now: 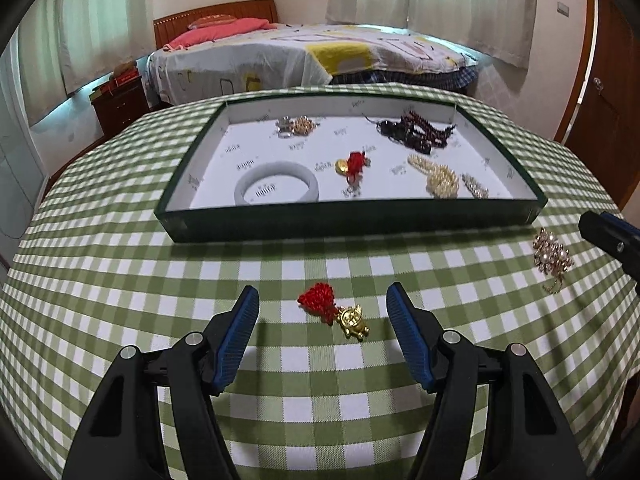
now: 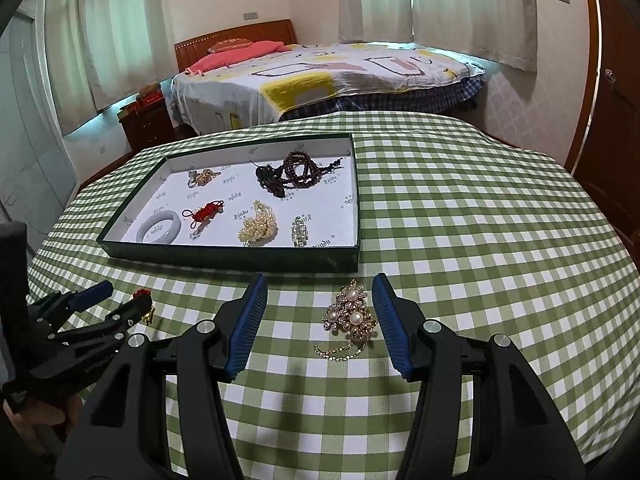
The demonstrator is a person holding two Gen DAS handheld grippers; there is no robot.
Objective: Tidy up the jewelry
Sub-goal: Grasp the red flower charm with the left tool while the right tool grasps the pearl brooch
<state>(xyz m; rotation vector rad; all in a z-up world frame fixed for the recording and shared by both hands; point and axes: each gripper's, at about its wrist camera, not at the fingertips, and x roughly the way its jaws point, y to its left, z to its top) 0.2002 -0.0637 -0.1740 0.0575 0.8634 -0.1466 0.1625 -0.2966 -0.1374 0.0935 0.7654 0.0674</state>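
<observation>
Left claw (image 1: 322,300) gaping over checked tablecloth (image 1: 120,280) — bed (image 1: 320,56) behind.

right gripper (image 2: 320,304): jaws spread, pearl brooch (image 2: 351,317) between them
tray (image 2: 224,257): far left, holding bangle (image 2: 159,232), pearl strand (image 2: 259,227), dark beads (image 2: 298,172)
left gripper (image 2: 120,298): near left, jaws apart

Woven cloth tablecloth (image 1: 320,400), glossy gold charm (image 1: 353,322), ribbed jaws

Left gripper (image 2: 110,300) mostly covers the red knot charm (image 2: 142,293) in the right wrist view; tray print (image 1: 244,166) unreadable.
</observation>
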